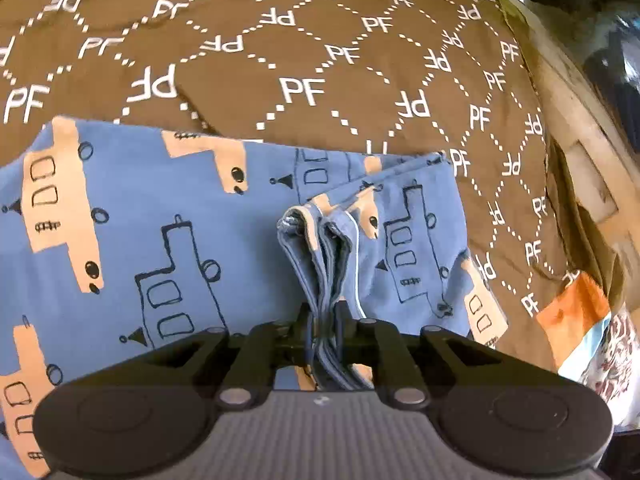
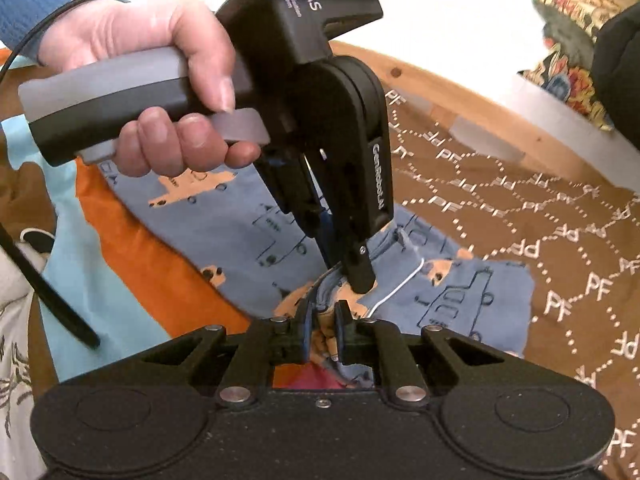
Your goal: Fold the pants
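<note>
The lower edge of both views is filled by each tool's own black body, which hides the cloth directly beneath. In the left wrist view the left hand-held gripper (image 1: 323, 316) is clamped on a bunched stack of edges of the blue pants (image 1: 168, 216), several layers rising from between its fingers at lower centre; the rest of the pants lies flat across the left and centre, cut off at the left edge. They rest on a brown quilt (image 1: 320, 40) printed with white "PF" letters in dotted diamonds. An orange and light-blue cloth (image 1: 576, 312) shows at the lower right, partly out of frame.

In the right wrist view the right hand-held gripper (image 2: 323, 320) is closed on a fold of the pants (image 2: 480, 300) at lower centre. The other tool fills the upper centre, held by the person's left hand (image 2: 160, 80), with its tips pressed into the same bunch. Its side reads "GenRobot.AI"; smaller writing on top is illegible apart from "AS". A black cable (image 2: 40, 280) crosses the left edge.
</note>
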Action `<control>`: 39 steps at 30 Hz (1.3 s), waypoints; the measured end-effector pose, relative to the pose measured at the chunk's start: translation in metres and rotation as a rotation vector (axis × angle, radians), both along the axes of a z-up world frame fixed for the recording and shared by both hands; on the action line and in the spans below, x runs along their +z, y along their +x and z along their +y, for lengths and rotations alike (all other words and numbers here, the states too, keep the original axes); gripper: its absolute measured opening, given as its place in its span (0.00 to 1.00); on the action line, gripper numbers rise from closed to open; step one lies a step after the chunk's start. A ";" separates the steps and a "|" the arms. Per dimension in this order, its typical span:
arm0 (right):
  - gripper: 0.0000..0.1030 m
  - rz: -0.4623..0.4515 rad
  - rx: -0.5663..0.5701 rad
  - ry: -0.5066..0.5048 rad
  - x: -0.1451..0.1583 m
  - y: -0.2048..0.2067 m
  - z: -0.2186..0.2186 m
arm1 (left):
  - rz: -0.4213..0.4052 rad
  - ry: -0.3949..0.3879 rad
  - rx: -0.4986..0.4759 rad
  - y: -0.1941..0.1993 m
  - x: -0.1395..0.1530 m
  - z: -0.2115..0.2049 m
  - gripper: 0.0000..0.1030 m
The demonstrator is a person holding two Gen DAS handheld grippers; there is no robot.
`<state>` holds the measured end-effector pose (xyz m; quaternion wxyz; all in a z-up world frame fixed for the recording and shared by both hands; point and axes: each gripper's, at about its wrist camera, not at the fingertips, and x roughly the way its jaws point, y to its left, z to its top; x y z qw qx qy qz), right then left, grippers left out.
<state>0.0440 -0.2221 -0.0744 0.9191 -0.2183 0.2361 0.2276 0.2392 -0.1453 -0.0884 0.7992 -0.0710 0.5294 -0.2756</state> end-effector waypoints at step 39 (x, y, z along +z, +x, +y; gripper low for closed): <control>0.13 -0.095 0.064 -0.015 0.034 -0.009 0.053 | -0.058 -0.148 0.150 -0.021 0.031 0.078 0.09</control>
